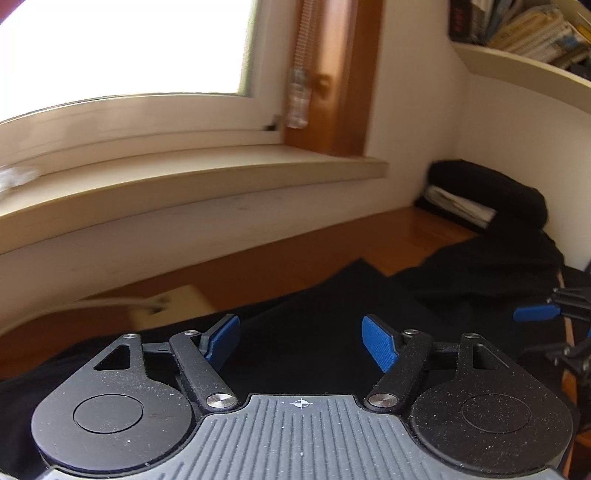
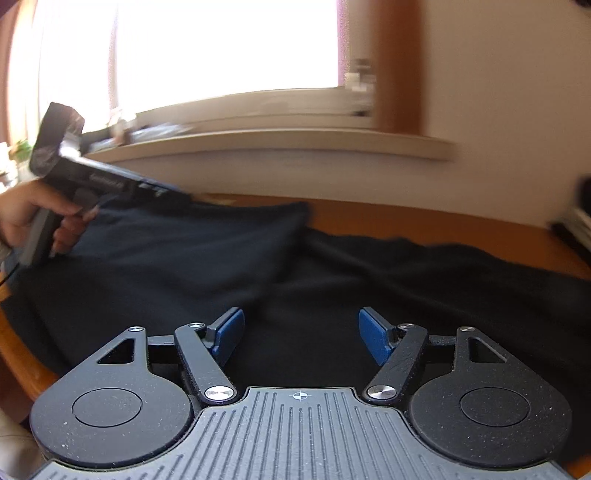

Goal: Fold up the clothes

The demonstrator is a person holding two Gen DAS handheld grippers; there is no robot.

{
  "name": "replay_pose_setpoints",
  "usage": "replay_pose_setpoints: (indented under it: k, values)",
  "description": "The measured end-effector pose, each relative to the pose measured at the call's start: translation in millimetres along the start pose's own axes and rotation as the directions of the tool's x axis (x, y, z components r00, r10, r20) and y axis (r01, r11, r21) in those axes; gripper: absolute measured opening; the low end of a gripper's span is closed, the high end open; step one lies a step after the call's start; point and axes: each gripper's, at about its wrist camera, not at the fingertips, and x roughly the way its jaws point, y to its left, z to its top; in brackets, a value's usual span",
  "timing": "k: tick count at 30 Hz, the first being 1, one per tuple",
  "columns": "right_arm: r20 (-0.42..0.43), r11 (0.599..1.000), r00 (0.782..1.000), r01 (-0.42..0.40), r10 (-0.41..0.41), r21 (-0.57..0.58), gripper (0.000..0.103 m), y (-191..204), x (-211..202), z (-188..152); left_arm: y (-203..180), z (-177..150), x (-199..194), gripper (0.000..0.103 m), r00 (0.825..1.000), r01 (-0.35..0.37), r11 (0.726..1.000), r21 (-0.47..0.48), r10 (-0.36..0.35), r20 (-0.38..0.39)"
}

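A black garment [image 2: 258, 266] lies spread over the wooden table [image 2: 424, 218], with a fold line running down its middle and a rumpled part to the right. My right gripper [image 2: 301, 332] hangs open just above the cloth, nothing between its blue pads. In the left wrist view the same black garment [image 1: 332, 314] lies below my left gripper [image 1: 301, 341], which is open and empty too. The other gripper's blue fingertip [image 1: 535, 313] shows at the right edge of that view. In the right wrist view a hand [image 2: 33, 218] holds the left tool at the cloth's far left.
A pale window sill [image 1: 184, 184] and a bright window run along the wall behind the table. A black pouch with papers [image 1: 487, 199] lies in the far right corner. A shelf of books [image 1: 524, 33] hangs above. A small beige box [image 1: 177, 302] rests at the cloth's left edge.
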Motion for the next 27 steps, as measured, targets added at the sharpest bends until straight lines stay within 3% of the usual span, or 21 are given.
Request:
replay_pose_setpoints:
  k: [5, 11, 16, 23, 27]
  values:
    - [0.014, 0.987, 0.994, 0.104, -0.106, 0.123, 0.069, -59, -23, -16, -23, 10, 34, 0.077, 0.999, 0.053, 0.998, 0.025, -0.053, -0.003]
    - [0.001, 0.966, 0.976, 0.215, -0.217, 0.145, 0.068, -117, -27, -9, -24, 5, 62, 0.077, 0.994, 0.082, 0.996, 0.024, -0.080, -0.072]
    - [-0.058, 0.979, 0.988, 0.150, -0.144, 0.135, 0.068, -139, 9, 25, -17, 3, 64, 0.081, 0.995, 0.055, 0.998, -0.016, -0.056, -0.086]
    - [-0.156, 0.999, 0.987, 0.031, -0.029, 0.010, 0.068, -104, 84, 64, 0, 3, 62, 0.083, 0.992, 0.103, 0.988, -0.112, -0.110, -0.060]
    - [-0.220, 1.000, 0.975, 0.022, -0.026, -0.019, 0.068, -96, 115, 72, 0, 4, 60, 0.083, 0.993, 0.097, 0.989, -0.110, -0.104, -0.056]
